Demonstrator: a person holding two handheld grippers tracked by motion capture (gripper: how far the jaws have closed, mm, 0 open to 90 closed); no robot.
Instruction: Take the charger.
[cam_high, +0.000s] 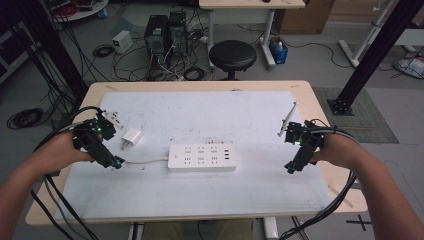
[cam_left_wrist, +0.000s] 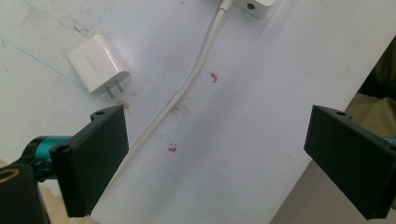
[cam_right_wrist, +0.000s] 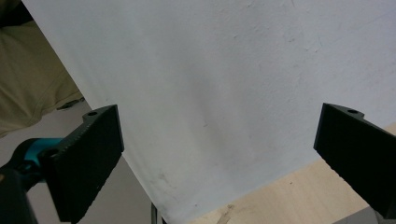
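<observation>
High view shows both the left gripper and right gripper spread (nothing held), so grabbing the charger off-centre could push it away.

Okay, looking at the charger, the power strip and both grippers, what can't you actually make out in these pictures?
- Power strip: in the left gripper view the top edge cuts it off, leaving one corner.
- Its cord: in the left gripper view the lower end runs behind the left gripper, whose jaws stand open.
- Charger: the lettering on its side is too faint to read.
- Right gripper: jaws open over the white mat; its tips are too small in the high view.
</observation>
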